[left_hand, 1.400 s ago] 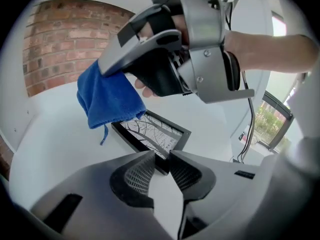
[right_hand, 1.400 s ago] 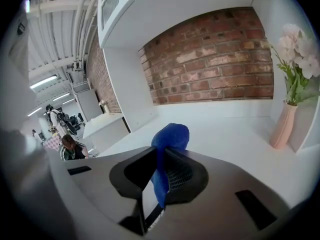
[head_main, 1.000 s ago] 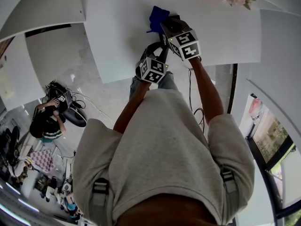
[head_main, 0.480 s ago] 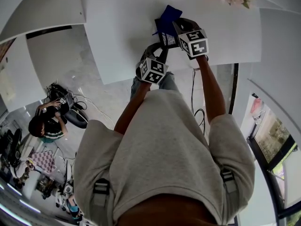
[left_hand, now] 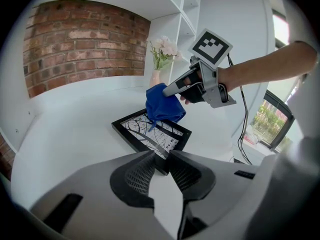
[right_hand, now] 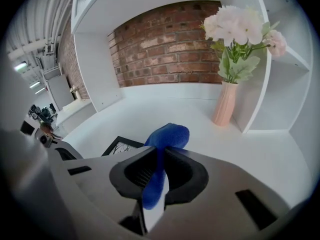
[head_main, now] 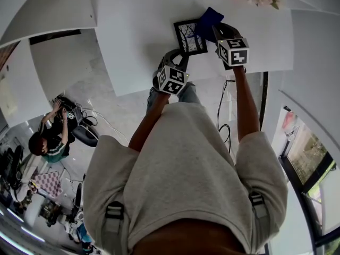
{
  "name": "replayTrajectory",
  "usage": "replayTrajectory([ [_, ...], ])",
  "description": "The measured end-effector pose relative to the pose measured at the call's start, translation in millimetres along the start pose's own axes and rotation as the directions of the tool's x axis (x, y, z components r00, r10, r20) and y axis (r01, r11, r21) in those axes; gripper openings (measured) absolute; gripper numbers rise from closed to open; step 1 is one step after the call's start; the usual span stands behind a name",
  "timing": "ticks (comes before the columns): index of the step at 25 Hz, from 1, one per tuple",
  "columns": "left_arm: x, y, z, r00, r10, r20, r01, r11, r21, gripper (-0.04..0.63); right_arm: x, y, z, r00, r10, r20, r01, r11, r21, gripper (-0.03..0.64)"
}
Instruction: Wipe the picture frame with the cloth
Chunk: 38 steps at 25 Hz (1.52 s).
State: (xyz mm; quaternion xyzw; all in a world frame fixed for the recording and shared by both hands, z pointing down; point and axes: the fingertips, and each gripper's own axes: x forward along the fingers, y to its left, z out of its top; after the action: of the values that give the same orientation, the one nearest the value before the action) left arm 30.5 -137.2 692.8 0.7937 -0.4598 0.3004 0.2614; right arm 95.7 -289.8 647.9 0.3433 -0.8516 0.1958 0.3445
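Black rectangular picture frame (head_main: 190, 37) (left_hand: 150, 132) (right_hand: 117, 146) with a black-and-white branch print lies flat, face up, on the white table top (head_main: 138, 31) (left_hand: 75, 129) (right_hand: 165, 109), set askew to the table edge. Left gripper (head_main: 181, 56) (left_hand: 167, 160) points down at the frame's near corner; its jaws are clamped on that corner, the black moulding pinched between the ribbed pads. Right gripper (head_main: 213, 28) (left_hand: 168, 91) (right_hand: 159, 156) comes in from the right side, jaws clenched on a bunched blue cloth (head_main: 209, 19) (left_hand: 162, 104) (right_hand: 167, 136); a strip of fabric runs back between the pads and a rounded wad bulges out past the tips. In the left gripper view the wad hangs over the far right part of the frame, its lower fold drooping onto the print near that corner. In the head view the cloth overlaps the frame's upper right corner. The two grippers sit at opposite ends of the frame, apart from each other. A pink ceramic vase (left_hand: 156, 77) (right_hand: 225, 104) of pale flowers stands well behind the frame, near the white shelving. A red brick wall (left_hand: 75, 39) (right_hand: 165, 49) backs the table.
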Motion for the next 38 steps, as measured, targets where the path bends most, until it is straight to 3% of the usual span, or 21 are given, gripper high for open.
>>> replayTrajectory([
  [8, -1.1, 0.9, -0.2, 1.0, 0.002, 0.005, -0.002, 1.0, -0.001, 0.098, -27.2, 22.8, 31.8, 0.997, 0.026, 0.068, -0.019, 0.995, -0.093, 0.06],
  [16, -0.6, 1.5, -0.4, 1.0, 0.001, 0.008, -0.001, 1.0, -0.002, 0.098, -40.2, 107.9, 66.4, 0.966, 0.222, 0.133, -0.204, 0.969, -0.136, 0.06],
  [21, -0.5, 1.0, 0.4, 1.0, -0.001, 0.011, 0.001, 1.0, -0.002, 0.098, -24.9, 140.5, 50.9, 0.951, 0.302, 0.072, -0.289, 0.946, -0.144, 0.06],
  [28, -0.6, 1.4, 0.5, 1.0, -0.004, 0.014, 0.004, 1.0, 0.002, 0.098, 8.5, 133.8, 0.4, 0.955, 0.278, -0.101, -0.292, 0.94, -0.174, 0.059],
  [38, -1.8, 0.6, 0.6, 1.0, -0.007, 0.013, 0.007, 1.0, 0.003, 0.098, 17.3, 89.5, -15.9, 0.968, 0.202, -0.152, -0.22, 0.969, -0.116, 0.059],
])
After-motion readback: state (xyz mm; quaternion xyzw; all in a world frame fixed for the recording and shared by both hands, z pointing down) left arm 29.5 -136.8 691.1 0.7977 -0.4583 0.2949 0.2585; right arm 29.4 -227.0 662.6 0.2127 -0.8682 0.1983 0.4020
